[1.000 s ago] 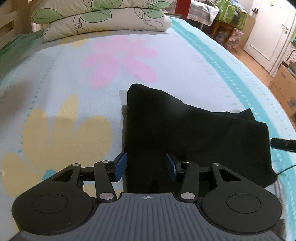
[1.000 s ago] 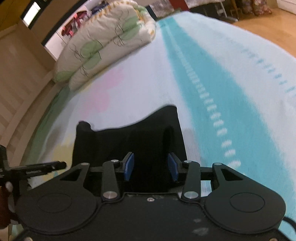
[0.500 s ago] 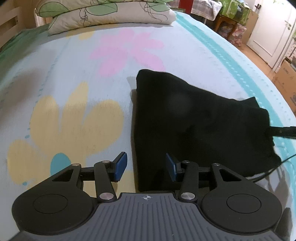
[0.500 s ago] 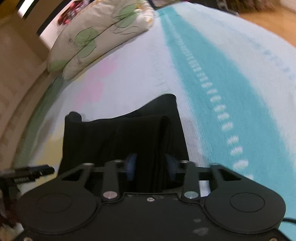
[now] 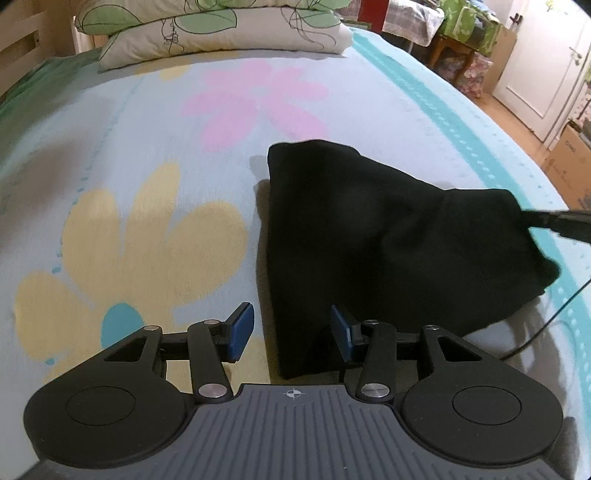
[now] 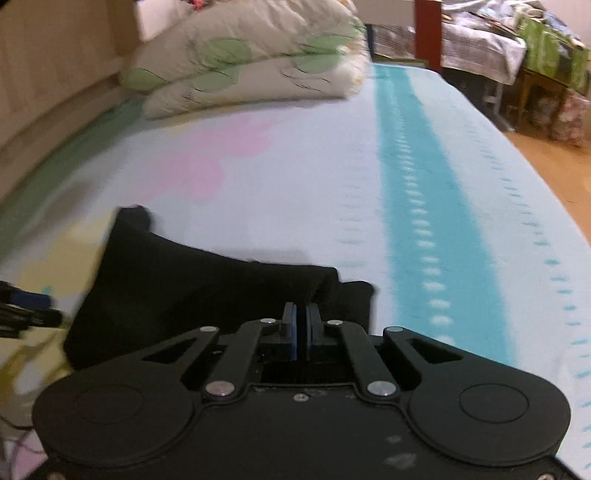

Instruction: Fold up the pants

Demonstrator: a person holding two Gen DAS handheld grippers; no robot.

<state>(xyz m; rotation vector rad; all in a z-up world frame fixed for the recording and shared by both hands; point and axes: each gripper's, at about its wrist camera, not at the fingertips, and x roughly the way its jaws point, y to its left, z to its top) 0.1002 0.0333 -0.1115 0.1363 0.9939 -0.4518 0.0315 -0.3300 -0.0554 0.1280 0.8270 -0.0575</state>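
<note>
Pants (image 5: 388,236) between parted left gripper (image 5: 291,332) pads, right gripper (image 6: 301,325) pressed together.

Both grippers are black, with round disc housings, linkage arms pinned by silver screws, and blue pads on the jaws. The left gripper (image 5: 291,328) has a grey ribbed body bearing a small crosshair mark; the right gripper (image 6: 301,325) has a plain black body.

The setting was a home bedroom. A bed carried a pale blue sheet printed with large flowers (image 5: 147,155), with folded leaf-patterned cream bedding (image 5: 221,33) at its head. A white panelled door (image 5: 535,66), wooden floor (image 6: 546,155) and brown cardboard box (image 5: 569,162) lay beyond.
</note>
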